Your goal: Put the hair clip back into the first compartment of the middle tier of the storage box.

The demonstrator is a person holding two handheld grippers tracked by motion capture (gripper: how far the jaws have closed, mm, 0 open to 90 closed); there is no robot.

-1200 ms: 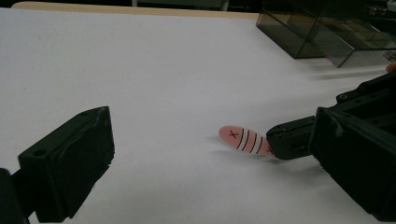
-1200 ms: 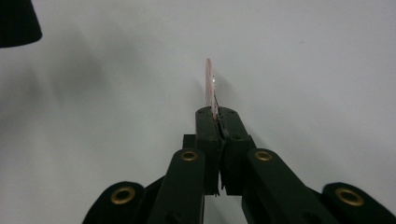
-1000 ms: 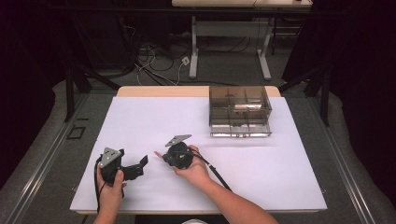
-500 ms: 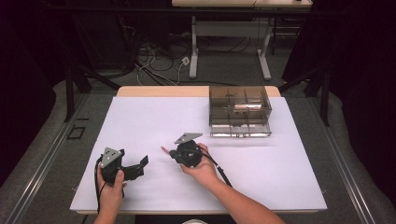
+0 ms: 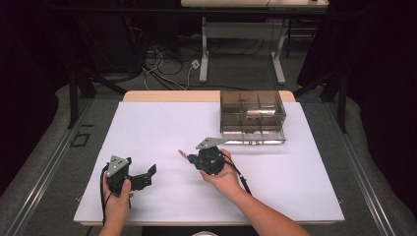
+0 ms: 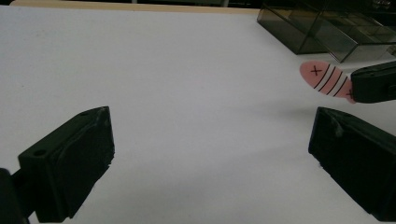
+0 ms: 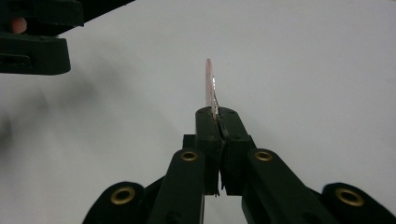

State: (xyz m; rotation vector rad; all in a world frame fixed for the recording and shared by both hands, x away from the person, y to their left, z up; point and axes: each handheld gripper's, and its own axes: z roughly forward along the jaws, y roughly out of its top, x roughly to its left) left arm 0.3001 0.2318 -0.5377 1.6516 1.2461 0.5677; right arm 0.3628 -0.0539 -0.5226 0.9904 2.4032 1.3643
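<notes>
My right tool is clamped on a thin pink oval tag, carried clear of the white tabletop near its middle. In the right gripper view the tag stands edge-on between the closed jaws, with only its rear end pinched and the rest sticking out ahead. In the left gripper view its flat face shows a black cross near the free tip and several dark stripes behind it.

My left tool rests low at the near left of the tabletop, jaws spread wide with nothing between them. Its two black pads frame bare white surface, and the tag hangs off to one side, well apart from them.

Handling judgement: the tag looks very light, flat and fairly stiff, a card or plastic sheet by its clean edge, though I cannot tell the material. It should carry without sagging. The risk I see is pivoting: with so short an end in the pinch, a knock on the free tip could swing it in the jaws or slide it out. A smooth face may also be slippery.

Best hold is across the flat faces, as now. A deeper bite toward the stripes would be firmer.

The smoked clear compartment box stands at the far right of the tabletop, well apart from the tag
</notes>
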